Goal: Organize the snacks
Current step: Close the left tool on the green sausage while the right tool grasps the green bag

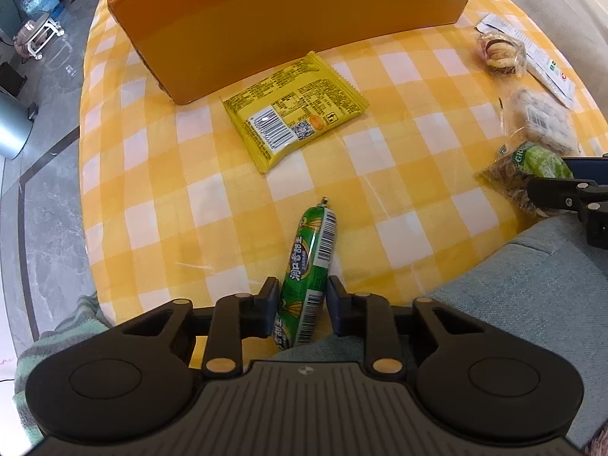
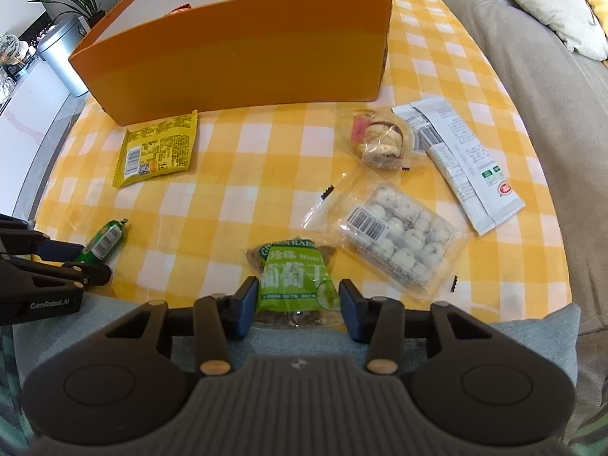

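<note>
Landmark: orange box (image 1: 266, 19) at the far side of the counter (image 1: 399, 174), which has a yellow-and-white checked cloth.

Left hand-held gripper (image 1: 300, 300): fingers apart, one on each side of the green sausage stick (image 1: 309, 266); whether the pads touch it, cannot tell. The stick lies on the cloth, well in front of the box, near the counter's front edge.

Right hand-held gripper (image 2: 296, 300): fingers apart, straddling the green raisin bag (image 2: 296, 277), also at the front edge, well apart from the box.

Yellow packet (image 2: 157, 148) lies flat, touching or just beside the box's near wall. Clear tray of white balls (image 2: 395, 239), wrapped cookie (image 2: 383, 140) and white sachets (image 2: 459, 159) lie toward the box's right end, in front of it.
</note>
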`<move>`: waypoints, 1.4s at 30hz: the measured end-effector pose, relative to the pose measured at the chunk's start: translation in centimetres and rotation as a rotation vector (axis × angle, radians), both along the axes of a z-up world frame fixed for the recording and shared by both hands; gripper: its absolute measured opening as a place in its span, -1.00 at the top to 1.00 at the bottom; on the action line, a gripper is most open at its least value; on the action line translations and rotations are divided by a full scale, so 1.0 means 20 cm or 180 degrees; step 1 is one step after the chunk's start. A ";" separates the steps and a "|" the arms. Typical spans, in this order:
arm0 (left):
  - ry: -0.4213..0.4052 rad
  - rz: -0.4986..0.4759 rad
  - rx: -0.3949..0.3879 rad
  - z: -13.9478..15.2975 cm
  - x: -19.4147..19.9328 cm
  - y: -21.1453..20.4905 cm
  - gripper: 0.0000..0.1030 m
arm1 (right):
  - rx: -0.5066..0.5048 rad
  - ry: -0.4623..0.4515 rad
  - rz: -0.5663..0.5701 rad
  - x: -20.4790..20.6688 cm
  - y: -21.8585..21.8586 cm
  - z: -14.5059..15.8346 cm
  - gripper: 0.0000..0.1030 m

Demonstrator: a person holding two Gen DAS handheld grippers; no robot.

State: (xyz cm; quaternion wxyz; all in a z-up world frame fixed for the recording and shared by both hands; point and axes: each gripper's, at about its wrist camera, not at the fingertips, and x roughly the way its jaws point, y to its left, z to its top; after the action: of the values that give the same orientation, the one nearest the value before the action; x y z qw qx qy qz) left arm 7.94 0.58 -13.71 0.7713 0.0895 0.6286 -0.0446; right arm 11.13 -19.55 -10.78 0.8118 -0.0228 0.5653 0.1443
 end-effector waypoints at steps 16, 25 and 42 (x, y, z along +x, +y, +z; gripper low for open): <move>-0.0273 0.0256 -0.0497 0.16 0.03 0.02 0.50 | 0.0467 -0.0088 -0.0149 -0.01 -0.02 0.15 0.29; -0.0441 0.0174 -0.0590 0.25 0.10 -0.04 0.52 | 0.0444 -0.0327 0.0025 0.01 0.08 0.25 0.30; -0.0030 0.0327 -0.0573 -0.02 0.10 -0.09 0.48 | 0.0287 0.0093 0.0083 0.04 0.11 -0.01 0.26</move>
State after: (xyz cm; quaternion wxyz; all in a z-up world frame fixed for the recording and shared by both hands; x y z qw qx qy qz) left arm 10.01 -1.21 -14.01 0.7804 -0.0124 0.6222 -0.0609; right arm 12.03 -17.29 -11.06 0.8018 0.0086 0.5696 0.1805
